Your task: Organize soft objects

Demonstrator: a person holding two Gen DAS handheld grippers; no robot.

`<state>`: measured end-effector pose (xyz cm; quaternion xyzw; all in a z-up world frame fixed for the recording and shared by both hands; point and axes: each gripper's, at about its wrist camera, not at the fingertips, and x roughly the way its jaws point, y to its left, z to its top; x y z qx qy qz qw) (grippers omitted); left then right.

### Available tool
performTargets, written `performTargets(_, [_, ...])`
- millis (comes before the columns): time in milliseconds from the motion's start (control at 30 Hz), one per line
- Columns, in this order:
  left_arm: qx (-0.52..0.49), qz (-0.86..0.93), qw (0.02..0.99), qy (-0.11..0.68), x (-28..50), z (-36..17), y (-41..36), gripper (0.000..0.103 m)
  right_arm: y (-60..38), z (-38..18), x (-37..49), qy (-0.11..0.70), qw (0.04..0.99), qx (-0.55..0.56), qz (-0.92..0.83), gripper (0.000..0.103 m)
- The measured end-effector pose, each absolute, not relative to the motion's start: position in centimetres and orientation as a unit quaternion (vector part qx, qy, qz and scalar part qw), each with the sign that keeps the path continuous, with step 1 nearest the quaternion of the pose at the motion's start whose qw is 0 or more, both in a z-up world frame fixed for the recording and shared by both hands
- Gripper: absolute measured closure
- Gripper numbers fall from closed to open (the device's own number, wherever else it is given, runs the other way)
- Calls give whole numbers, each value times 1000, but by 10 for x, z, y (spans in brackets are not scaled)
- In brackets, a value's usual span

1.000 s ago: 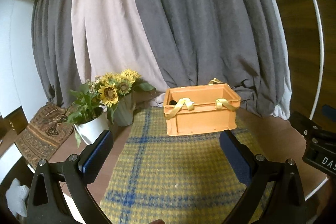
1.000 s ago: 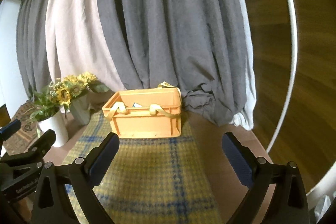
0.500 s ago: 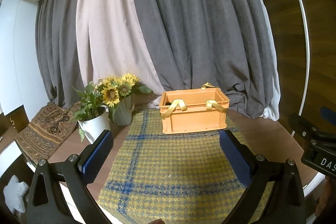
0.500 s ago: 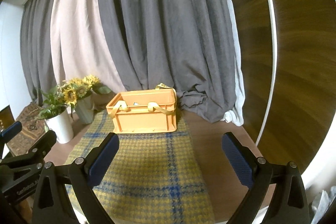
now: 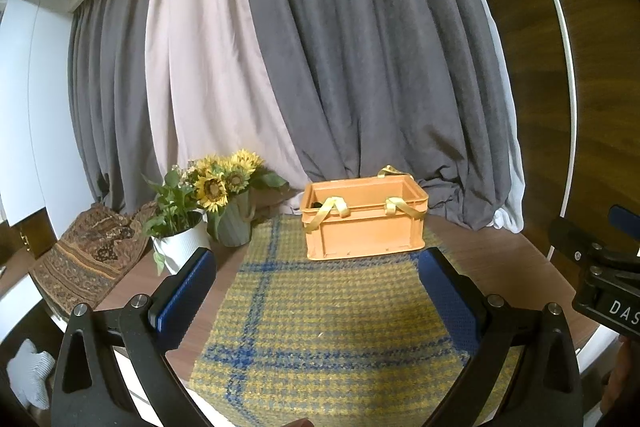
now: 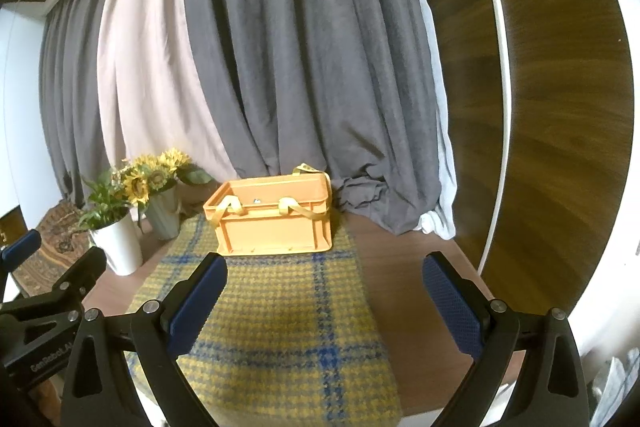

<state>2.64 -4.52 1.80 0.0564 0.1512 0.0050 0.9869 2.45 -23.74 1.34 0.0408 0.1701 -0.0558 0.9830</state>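
Both tools are held above the near end of the table, aimed at the far end. The left gripper [image 5: 316,287] stands with its jaws spread wide and nothing between the blue pads [image 5: 186,291]; the right gripper [image 6: 324,291] is likewise wide apart and empty.

The orange plastic crate [image 5: 362,217] sits at the far end of the yellow-and-blue checked mat [image 5: 328,323], well apart from both tools, just in front of the grey curtains [image 5: 360,67]. Yellow straps [image 5: 332,209] are draped over its front rim, and another loops over the back edge. Something dark shows inside at the left corner in the left view, and a small pale item inside in the right view — neither can be identified. No soft item lies loose on the mat. A white padded shape [image 5: 28,375] is visible off the table edge at lower left; whether it belongs to the task cannot be told.

Risks, as judged from this position:

- The straps hang slack across the rim. A jaw reaching into the crate could snag one and drag or tip the light crate.
- The crate rests on a woven mat; a pull on the crate may slide or ruck the mat.
- The white pot of greenery [image 5: 182,247] and the grey vase of sunflowers [image 5: 234,227] stand just left of the mat — a wide sweep by the left tool could knock them over.
- The tools sit side by side; a crossed reach could make them collide.
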Motion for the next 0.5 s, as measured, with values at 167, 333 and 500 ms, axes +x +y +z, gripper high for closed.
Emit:
performTargets(167, [57, 4, 987, 148, 21, 19, -44, 0, -238, 15, 19, 166, 984, 42, -56, 4])
performTargets(333, [56, 7, 988, 147, 19, 21, -45, 0, -237, 16, 16, 164, 984, 41, -54, 4])
performTargets(500, [54, 6, 987, 149, 19, 21, -42, 0, -238, 16, 15, 164, 984, 39, -51, 4])
